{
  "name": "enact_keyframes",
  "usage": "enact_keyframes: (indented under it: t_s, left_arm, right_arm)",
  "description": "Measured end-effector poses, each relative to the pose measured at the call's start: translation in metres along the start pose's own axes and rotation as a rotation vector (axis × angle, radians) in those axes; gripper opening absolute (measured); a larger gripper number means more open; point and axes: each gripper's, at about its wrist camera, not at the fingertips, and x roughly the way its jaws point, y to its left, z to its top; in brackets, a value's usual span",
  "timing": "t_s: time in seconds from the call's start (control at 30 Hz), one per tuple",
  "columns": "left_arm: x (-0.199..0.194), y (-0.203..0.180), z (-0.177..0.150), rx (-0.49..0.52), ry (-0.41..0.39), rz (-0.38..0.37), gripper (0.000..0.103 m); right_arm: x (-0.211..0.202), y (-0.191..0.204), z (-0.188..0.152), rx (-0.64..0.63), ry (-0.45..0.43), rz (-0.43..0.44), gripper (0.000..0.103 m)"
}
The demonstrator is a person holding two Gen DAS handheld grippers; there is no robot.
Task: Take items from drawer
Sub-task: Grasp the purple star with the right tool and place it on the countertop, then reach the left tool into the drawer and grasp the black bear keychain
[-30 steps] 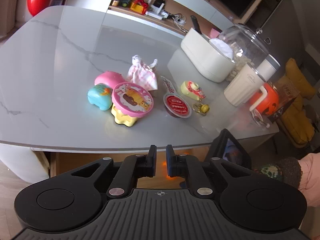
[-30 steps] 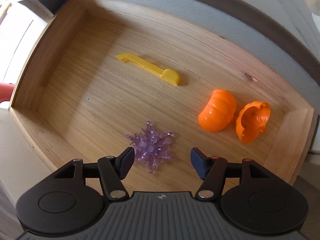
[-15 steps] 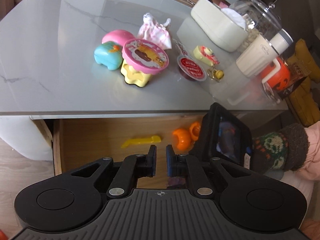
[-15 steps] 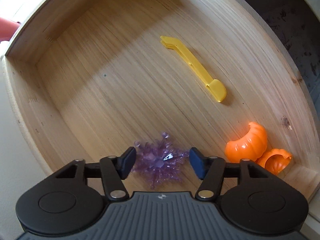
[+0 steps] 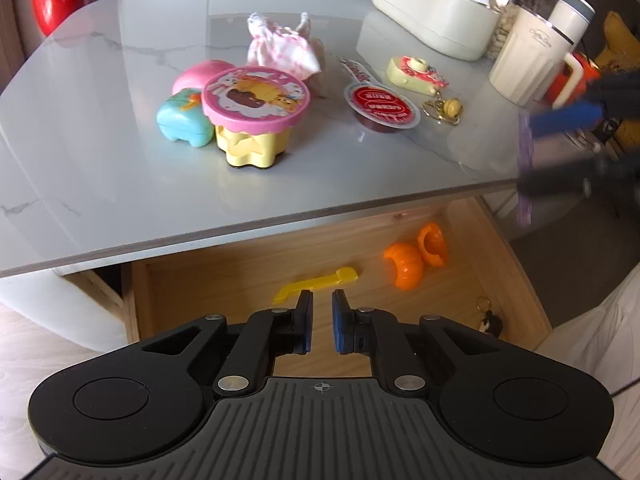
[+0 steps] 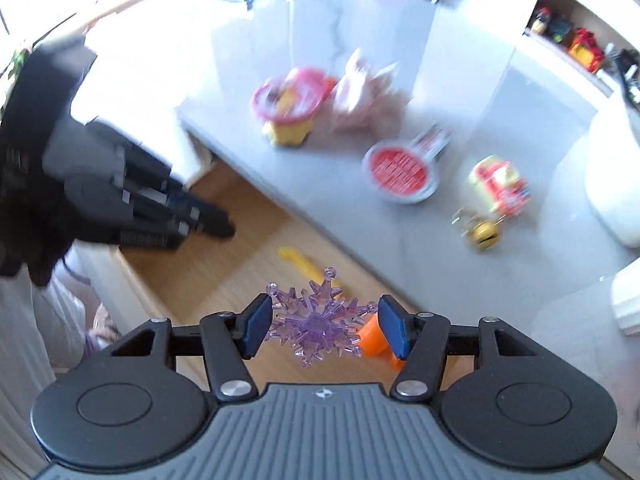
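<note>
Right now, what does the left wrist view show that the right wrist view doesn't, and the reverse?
Only the left wrist view shows the teal toy, the keyring in the drawer's corner and the cream tumbler. Only the right wrist view shows clearly the purple snowflake clamped in the right gripper, and the whole left gripper from outside. Both show the drawer, yellow tool, orange pumpkin halves and pink-lidded tub.

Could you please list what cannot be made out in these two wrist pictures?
- Left wrist view: the right hand-held gripper is motion-blurred, so its purple snowflake is only a smear.
- Left wrist view: the keychain in the drawer is too small to identify.
- Right wrist view: tabletop toys are blurred.
</note>
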Motion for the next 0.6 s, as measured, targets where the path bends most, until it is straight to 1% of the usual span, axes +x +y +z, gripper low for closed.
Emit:
enact_keyframes:
  t_s: [0.07, 0.13, 0.17, 0.2, 0.23, 0.27, 0.3, 0.37, 0.43, 0.47, 0.53, 0.6]
  left_arm:
    - [0.006, -0.004, -0.002, 0.030, 0.007, 0.002, 0.011]
    - [0.014, -0.007, -0.004, 0.056, 0.027, -0.002, 0.011]
    - [0.018, -0.008, -0.005, 0.072, 0.040, -0.005, 0.011]
    - [0.022, -0.010, -0.006, 0.089, 0.052, -0.006, 0.011]
    - [0.026, -0.011, -0.008, 0.108, 0.063, -0.007, 0.011]
    - [0.029, -0.013, -0.009, 0.128, 0.071, -0.005, 0.011]
    - [0.031, -0.016, -0.010, 0.147, 0.075, -0.005, 0.011]
    - [0.035, -0.021, -0.013, 0.191, 0.081, -0.015, 0.011]
    - [0.039, -0.028, -0.014, 0.231, 0.090, -0.030, 0.012]
    - [0.042, -0.032, -0.015, 0.252, 0.094, -0.035, 0.012]
    - [0.048, -0.044, -0.015, 0.333, 0.102, -0.051, 0.014]
    - [0.052, -0.062, -0.017, 0.458, 0.085, -0.063, 0.016]
  right_arm:
    - [-0.015, -0.022, 0.014, 0.045, -0.070, -0.059, 0.058]
    - [-0.017, -0.045, 0.032, 0.100, -0.099, -0.102, 0.058]
    - [-0.013, -0.052, 0.036, 0.124, -0.104, -0.112, 0.058]
    - [-0.001, -0.061, 0.038, 0.159, -0.112, -0.118, 0.059]
    - [0.006, -0.074, 0.035, 0.193, -0.117, -0.115, 0.060]
    - [0.011, -0.082, 0.036, 0.226, -0.119, -0.115, 0.064]
    - [0.016, -0.095, 0.031, 0.277, -0.124, -0.123, 0.070]
    - [0.015, -0.109, 0.024, 0.344, -0.143, -0.120, 0.072]
    - [0.011, -0.116, 0.007, 0.396, -0.161, -0.096, 0.075]
    - [0.009, -0.118, -0.001, 0.412, -0.171, -0.091, 0.077]
    - [-0.001, -0.120, -0.023, 0.428, -0.190, -0.099, 0.078]
    - [-0.010, -0.122, -0.044, 0.449, -0.200, -0.100, 0.080]
